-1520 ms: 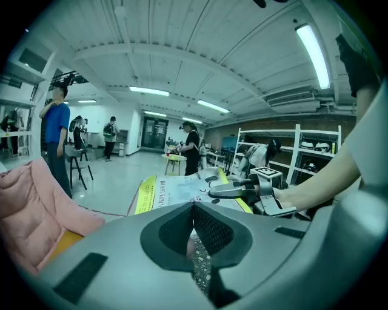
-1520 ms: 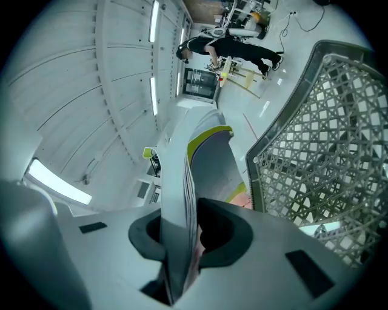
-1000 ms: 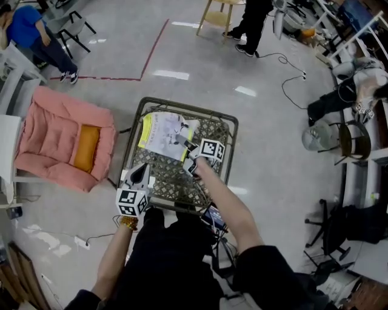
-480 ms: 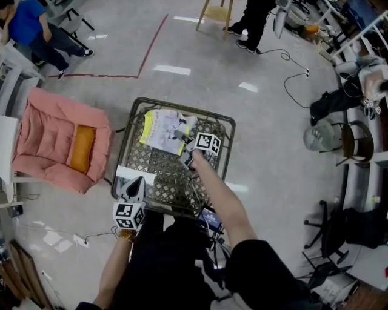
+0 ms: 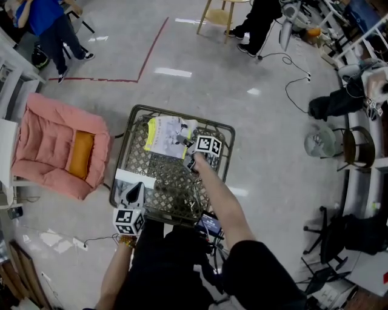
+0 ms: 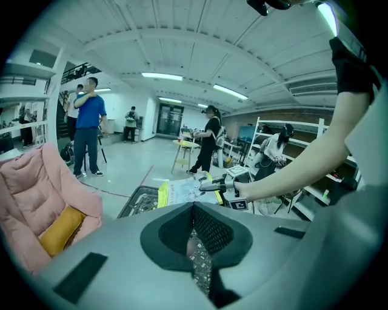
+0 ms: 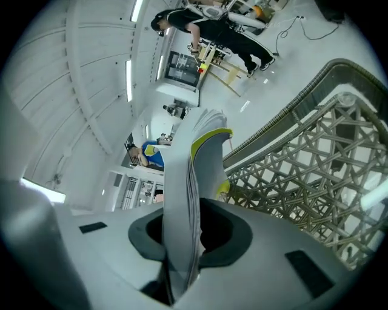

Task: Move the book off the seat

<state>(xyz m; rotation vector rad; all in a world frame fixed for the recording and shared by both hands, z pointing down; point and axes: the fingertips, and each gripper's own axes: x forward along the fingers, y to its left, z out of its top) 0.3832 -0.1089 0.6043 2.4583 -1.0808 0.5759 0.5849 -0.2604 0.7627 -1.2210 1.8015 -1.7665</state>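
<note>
A thin white book with a yellow edge (image 5: 162, 134) hangs over the far part of the woven lattice seat (image 5: 163, 184). My right gripper (image 5: 183, 143) is shut on the book's near edge. In the right gripper view the book (image 7: 189, 175) stands edge-on between the jaws, with the seat (image 7: 303, 175) below it. My left gripper (image 5: 134, 194) hovers at the seat's near left corner, jaws together and holding nothing. The left gripper view looks past its own tips (image 6: 197, 254) at the book (image 6: 179, 192) and the right gripper (image 6: 209, 186).
A pink padded chair (image 5: 48, 142) with an orange cushion (image 5: 80, 152) stands left of the seat. A white strip (image 5: 130, 177) lies on the seat's near left part. A wooden stool (image 5: 215, 15), standing people and floor cables (image 5: 291, 79) lie beyond.
My right gripper has sunk with the book in it, towards the far part of the seat. The left gripper has dropped a little at the seat's near left corner.
</note>
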